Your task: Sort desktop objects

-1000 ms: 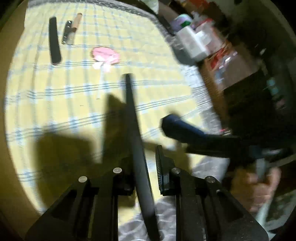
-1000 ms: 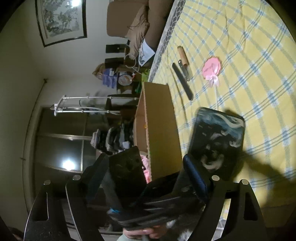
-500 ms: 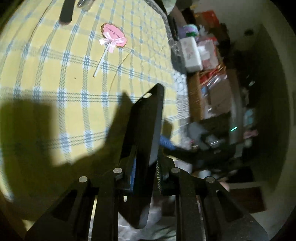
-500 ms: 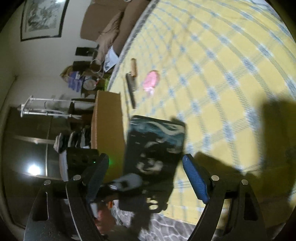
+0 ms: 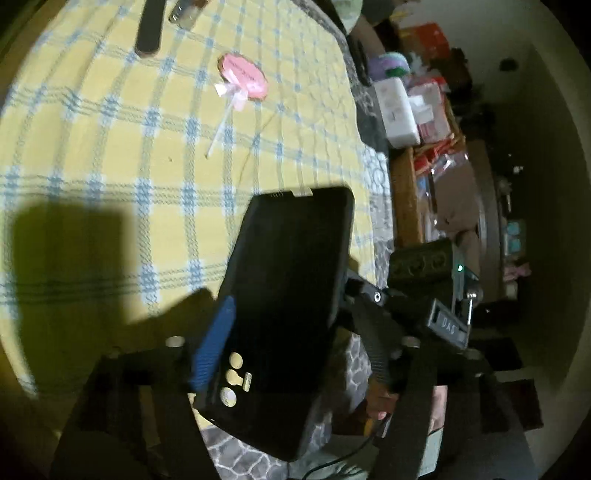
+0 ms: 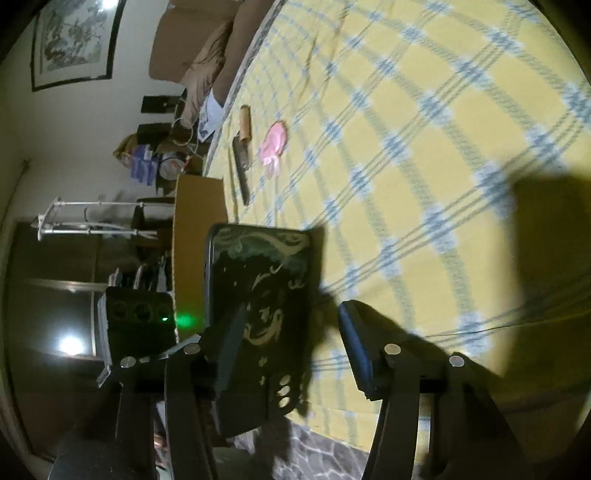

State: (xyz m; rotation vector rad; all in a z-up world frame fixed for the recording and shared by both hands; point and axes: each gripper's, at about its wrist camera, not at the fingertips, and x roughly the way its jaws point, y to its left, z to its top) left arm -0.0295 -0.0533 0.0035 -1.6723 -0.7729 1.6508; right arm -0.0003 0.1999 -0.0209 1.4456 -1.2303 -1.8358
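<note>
Close up, a black phone case [image 5: 288,314] is held in the air between two hand-held grippers, over the near edge of a table with a yellow and blue checked cloth [image 5: 110,147].

The left gripper [image 5: 288,350] has its jaws spread wide, one on each side of the case. The right gripper [image 6: 291,332] is also spread: the case, showing a pale swirl pattern from its camera, lies against one finger, and the blue finger [image 6: 354,350] on the other side stands clear of it. What actually bears the case is hard to make out. Farther back on the cloth lie a pink lollipop-shaped tag [image 5: 242,75], a dark flat strip [image 5: 149,27] and, beside the table edge, a cardboard box [image 6: 197,221].
</note>
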